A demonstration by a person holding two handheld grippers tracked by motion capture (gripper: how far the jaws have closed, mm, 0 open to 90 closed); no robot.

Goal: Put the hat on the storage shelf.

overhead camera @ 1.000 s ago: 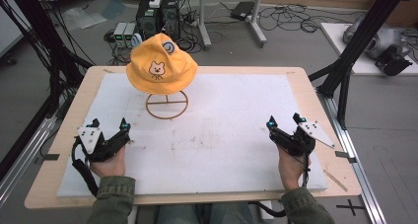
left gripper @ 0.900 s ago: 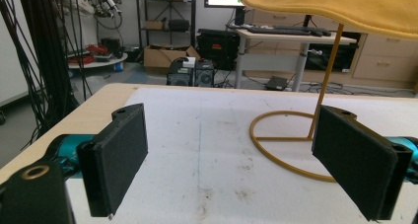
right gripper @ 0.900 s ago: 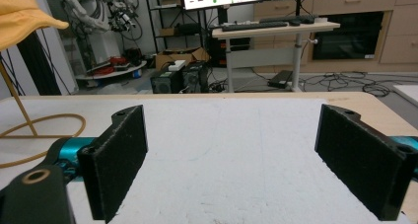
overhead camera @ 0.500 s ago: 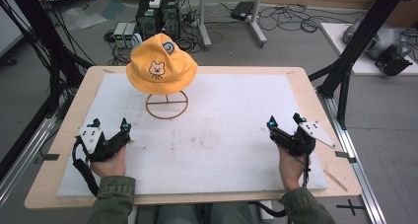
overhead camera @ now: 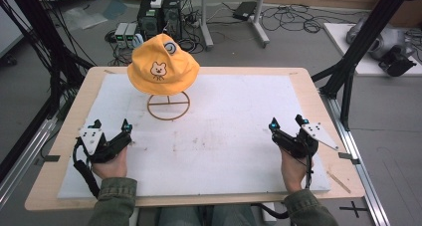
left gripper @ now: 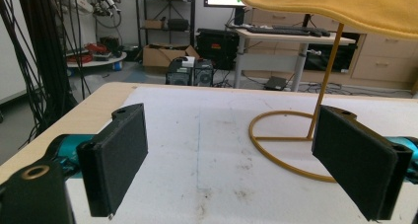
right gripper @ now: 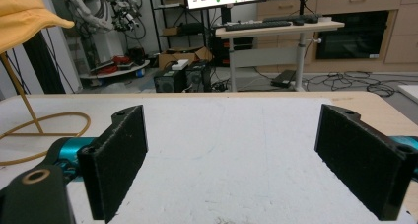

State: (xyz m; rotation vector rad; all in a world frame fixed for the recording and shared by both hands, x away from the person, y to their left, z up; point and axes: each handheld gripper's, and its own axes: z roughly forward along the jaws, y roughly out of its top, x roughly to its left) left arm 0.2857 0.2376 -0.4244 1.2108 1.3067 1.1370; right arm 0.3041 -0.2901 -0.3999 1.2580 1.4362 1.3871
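Observation:
A yellow bucket hat (overhead camera: pixel 161 66) with a bear face sits on a thin gold wire stand (overhead camera: pixel 168 105) at the back left of the white mat (overhead camera: pixel 234 121). My left gripper (overhead camera: pixel 110 126) rests on the mat near the left front, open and holding nothing, a short way in front and left of the stand. In the left gripper view the hat's brim (left gripper: pixel 345 7) hangs above the stand's ring (left gripper: pixel 291 140), between and beyond the jaws. My right gripper (overhead camera: pixel 287 122) lies at the right front, open and holding nothing. The right gripper view catches the hat (right gripper: pixel 24 12) and stand (right gripper: pixel 34 125) at far left.
The mat covers a wooden table (overhead camera: pixel 59 136) framed by black metal posts (overhead camera: pixel 358 47). Beyond the far edge, computers (overhead camera: pixel 159 12), cables and a desk leg stand on the floor. A person's hands and sleeves come in from the bottom.

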